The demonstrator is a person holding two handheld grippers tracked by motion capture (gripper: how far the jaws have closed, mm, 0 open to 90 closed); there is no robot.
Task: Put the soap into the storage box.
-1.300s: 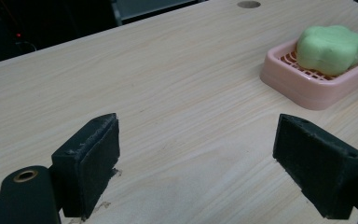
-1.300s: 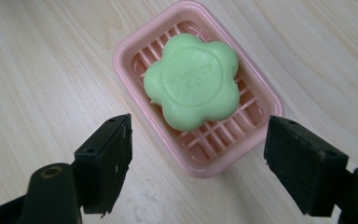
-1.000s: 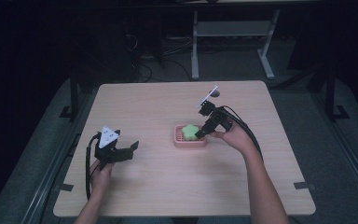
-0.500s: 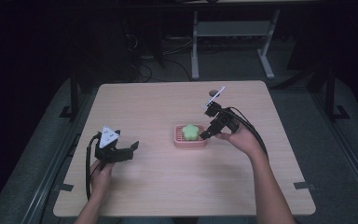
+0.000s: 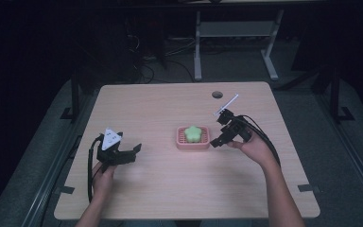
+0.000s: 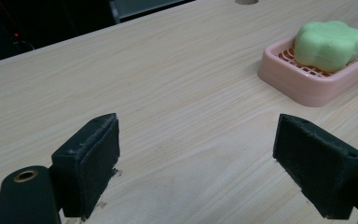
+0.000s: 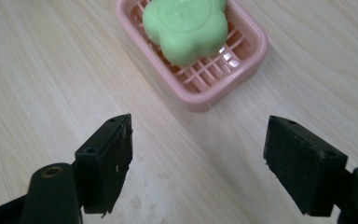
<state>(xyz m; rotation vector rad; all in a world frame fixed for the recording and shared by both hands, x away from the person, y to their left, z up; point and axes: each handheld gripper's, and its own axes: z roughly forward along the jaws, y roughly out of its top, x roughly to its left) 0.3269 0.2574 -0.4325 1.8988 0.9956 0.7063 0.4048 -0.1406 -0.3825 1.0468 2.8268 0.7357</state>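
left hand-held gripper (image 5: 133, 152) agape, right hand-held gripper (image 5: 216, 142) apparently likewise

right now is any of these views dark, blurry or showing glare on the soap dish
High view: table lit, surroundings nearly black, detail soft. Left gripper view: the near tongs look a bit soft, the green soap clearer, no glare. Right gripper view: evenly lit, small bright glints on the pink soap dish grid beside the soap, embossed lettering too blurred to read.

Dim room (grey floor (image 5: 312, 109))
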